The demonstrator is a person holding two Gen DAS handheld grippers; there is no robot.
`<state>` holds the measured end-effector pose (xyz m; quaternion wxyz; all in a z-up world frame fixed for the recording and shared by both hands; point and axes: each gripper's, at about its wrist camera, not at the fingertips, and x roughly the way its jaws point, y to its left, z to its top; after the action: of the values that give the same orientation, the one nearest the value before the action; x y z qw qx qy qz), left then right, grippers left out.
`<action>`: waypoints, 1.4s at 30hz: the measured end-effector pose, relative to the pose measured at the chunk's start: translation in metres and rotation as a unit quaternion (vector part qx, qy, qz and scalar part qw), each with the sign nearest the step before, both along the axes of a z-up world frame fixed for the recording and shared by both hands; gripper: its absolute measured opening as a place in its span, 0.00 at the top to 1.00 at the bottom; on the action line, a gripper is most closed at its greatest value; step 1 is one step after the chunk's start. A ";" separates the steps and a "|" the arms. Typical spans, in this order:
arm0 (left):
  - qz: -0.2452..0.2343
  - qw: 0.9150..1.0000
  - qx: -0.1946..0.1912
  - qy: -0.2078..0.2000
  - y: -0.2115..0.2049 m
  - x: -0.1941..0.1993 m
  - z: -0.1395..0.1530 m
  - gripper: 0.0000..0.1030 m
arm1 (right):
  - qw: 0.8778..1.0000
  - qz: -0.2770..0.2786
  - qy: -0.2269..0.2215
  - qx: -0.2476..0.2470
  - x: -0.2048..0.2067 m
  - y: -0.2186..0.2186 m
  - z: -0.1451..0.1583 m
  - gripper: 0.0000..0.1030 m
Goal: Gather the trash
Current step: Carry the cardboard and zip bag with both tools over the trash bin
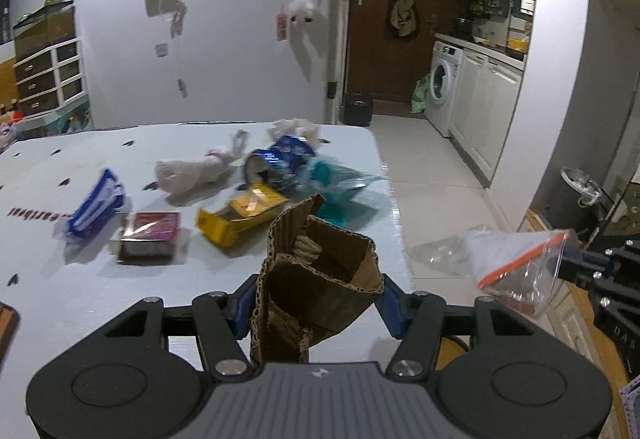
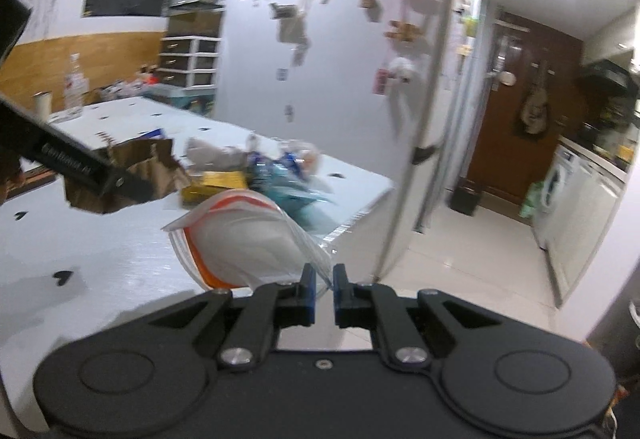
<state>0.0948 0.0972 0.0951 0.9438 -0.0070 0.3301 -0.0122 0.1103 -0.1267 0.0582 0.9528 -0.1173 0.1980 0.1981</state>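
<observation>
My left gripper [image 1: 316,303] is shut on a torn brown cardboard box [image 1: 320,279] and holds it above the white table [image 1: 60,299]. My right gripper [image 2: 322,289] is shut on a clear zip bag with an orange seal [image 2: 240,239]; the bag also shows in the left wrist view [image 1: 524,271], off the table's right edge. On the table lie a yellow carton [image 1: 240,215], a dark red box [image 1: 150,235], a blue and white wrapper [image 1: 96,209], a white crumpled bag [image 1: 192,171], a blue can [image 1: 280,161] and a teal plastic bag [image 1: 336,191].
A dark bin with a white liner [image 1: 576,199] stands on the floor at the right. A clear plastic piece [image 1: 448,251] lies on the floor tiles. A washing machine [image 1: 444,87] and cabinets are beyond. A plastic bottle [image 2: 76,87] stands at the table's far end.
</observation>
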 end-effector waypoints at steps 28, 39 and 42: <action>-0.120 0.988 -0.009 0.092 -0.236 0.150 -0.110 0.41 | 0.964 -0.240 0.107 0.040 0.104 -0.184 -0.083 0.92; -0.105 0.976 -0.010 0.191 -0.254 0.229 -0.236 0.41 | 0.908 -0.317 0.262 0.075 0.182 -0.197 -0.207 0.92; -0.096 0.971 -0.006 0.220 -0.253 0.243 -0.272 0.41 | 0.889 -0.329 0.305 0.090 0.197 -0.196 -0.239 0.92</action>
<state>0.3382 -0.1556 -0.1765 0.8425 0.0164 0.5286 -0.1028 0.3070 -0.3230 -0.1812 0.8624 0.1067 0.4877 -0.0836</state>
